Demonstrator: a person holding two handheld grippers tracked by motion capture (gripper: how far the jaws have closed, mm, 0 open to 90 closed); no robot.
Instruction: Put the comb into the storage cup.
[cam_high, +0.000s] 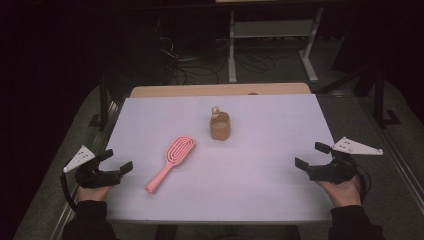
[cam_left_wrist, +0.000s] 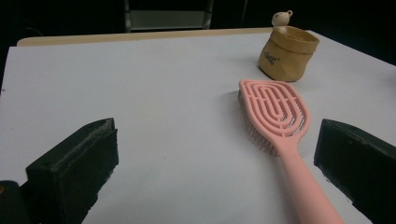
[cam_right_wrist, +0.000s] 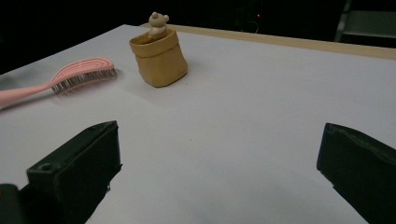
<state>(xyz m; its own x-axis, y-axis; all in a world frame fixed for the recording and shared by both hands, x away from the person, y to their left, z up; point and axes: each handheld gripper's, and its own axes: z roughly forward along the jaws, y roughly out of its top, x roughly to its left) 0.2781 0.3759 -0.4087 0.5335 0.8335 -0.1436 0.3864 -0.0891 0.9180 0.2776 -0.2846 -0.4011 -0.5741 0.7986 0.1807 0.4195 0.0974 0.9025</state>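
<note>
- We hold the left tool (cam_high: 118, 161) at the left edge of the table (cam_high: 260, 175), low over its white top. Its two black jaws stand wide apart, released, with nothing between them.
- We hold the right tool (cam_high: 310, 155) at the right edge of the table, on about the same line as the left one. Its jaws are also spread wide and they grip nothing.
- The pink hairbrush (cam_high: 171, 162) lies flat on the table, on the left half, near the left tool but not touching it. Its handle end points toward our side and to the left, and its oval head points away, toward the middle of the table.
- In the left gripper view the hairbrush (cam_left_wrist: 275, 121) lies ahead of the jaws, closer to the right jaw. We see its slotted back facing up and the bristles facing down to the table.
- A small tan paper-like pouch (cam_high: 220, 127) stands upright beyond the head of the hairbrush, near the middle of the table. It is just apart from the hairbrush.
- A little beige bear figure (cam_right_wrist: 157, 23) looks out from the open top of the pouch, at its far rim.
- In the right gripper view the pouch (cam_right_wrist: 159, 57) and the hairbrush (cam_right_wrist: 70, 77) are both far ahead and to the left, well apart from the right tool.
</note>
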